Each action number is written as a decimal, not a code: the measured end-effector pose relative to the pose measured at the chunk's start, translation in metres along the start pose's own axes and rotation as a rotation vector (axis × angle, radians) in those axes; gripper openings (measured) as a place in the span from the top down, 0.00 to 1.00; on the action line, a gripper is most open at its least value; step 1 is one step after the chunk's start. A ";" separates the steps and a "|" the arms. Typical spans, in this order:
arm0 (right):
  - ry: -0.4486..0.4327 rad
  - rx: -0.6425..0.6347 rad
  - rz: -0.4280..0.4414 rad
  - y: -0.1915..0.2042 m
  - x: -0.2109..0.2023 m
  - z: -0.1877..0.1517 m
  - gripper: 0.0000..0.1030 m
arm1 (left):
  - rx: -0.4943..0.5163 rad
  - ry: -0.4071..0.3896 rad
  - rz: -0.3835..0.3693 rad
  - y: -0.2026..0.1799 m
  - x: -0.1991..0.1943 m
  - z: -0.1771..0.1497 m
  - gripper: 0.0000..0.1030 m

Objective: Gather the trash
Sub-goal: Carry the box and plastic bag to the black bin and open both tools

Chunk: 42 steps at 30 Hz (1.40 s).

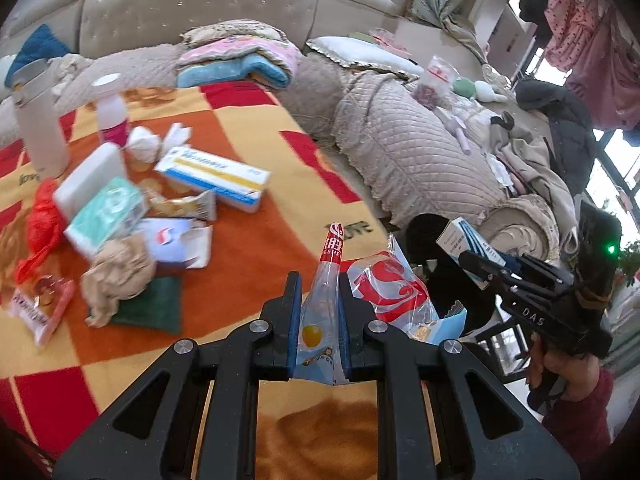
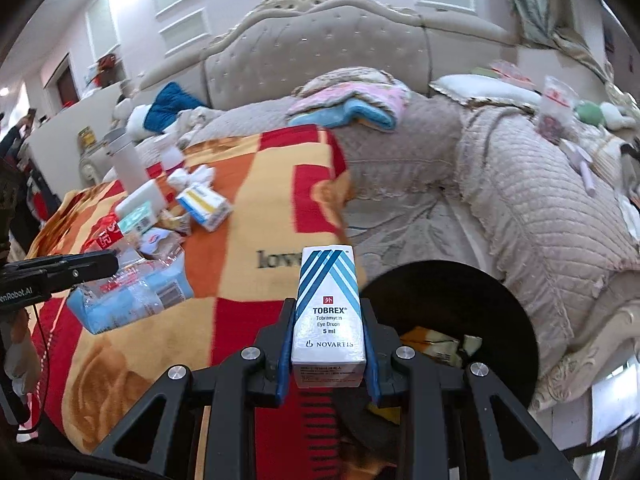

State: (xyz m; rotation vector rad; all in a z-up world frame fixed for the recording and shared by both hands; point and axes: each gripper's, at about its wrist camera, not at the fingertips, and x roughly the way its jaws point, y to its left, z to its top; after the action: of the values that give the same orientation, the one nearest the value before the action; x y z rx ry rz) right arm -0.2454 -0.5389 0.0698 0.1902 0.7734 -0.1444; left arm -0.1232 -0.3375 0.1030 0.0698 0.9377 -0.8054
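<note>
Your right gripper (image 2: 326, 340) was clamped on an eye-drop carton (image 2: 328, 312), its long axis running out along the fingers, with the black bin (image 2: 500, 300) just ahead and to its right, beside the bed. Your left gripper (image 1: 320, 320) pinched a clear plastic snack wrapper (image 1: 326, 304) over the blanket (image 1: 248, 240), farther from the bin, which lay off to its right.

Black bin (image 2: 480, 300) contents partly hidden behind the right tool (image 2: 328, 344).
</note>
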 end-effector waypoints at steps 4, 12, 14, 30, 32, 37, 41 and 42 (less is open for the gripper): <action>-0.001 0.033 -0.040 -0.023 -0.005 -0.005 0.73 | 0.023 0.007 -0.029 -0.021 0.013 0.011 0.87; 0.016 0.116 -0.123 -0.068 -0.008 -0.017 0.73 | 0.037 0.047 -0.098 -0.057 0.048 0.029 0.87; 0.015 0.134 -0.132 -0.076 -0.008 -0.018 0.73 | 0.039 0.058 -0.107 -0.065 0.057 0.032 0.87; 0.010 0.277 -0.167 -0.108 0.003 -0.026 0.31 | -0.042 0.086 -0.199 -0.094 0.107 0.036 0.45; 0.020 0.277 -0.169 -0.108 0.003 -0.028 0.31 | -0.028 0.087 -0.178 -0.093 0.105 0.034 0.45; 0.033 0.249 -0.164 -0.098 0.006 -0.030 0.31 | -0.030 0.079 -0.143 -0.085 0.099 0.031 0.45; 0.041 0.233 -0.161 -0.089 0.006 -0.030 0.31 | -0.022 0.065 -0.108 -0.079 0.091 0.027 0.45; 0.044 0.230 -0.159 -0.087 0.007 -0.030 0.31 | -0.017 0.058 -0.096 -0.077 0.089 0.026 0.45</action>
State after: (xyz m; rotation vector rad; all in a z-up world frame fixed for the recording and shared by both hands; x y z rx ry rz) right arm -0.2786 -0.6177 0.0335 0.3506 0.8147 -0.3819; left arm -0.1257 -0.4548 0.0750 0.0339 1.0082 -0.8878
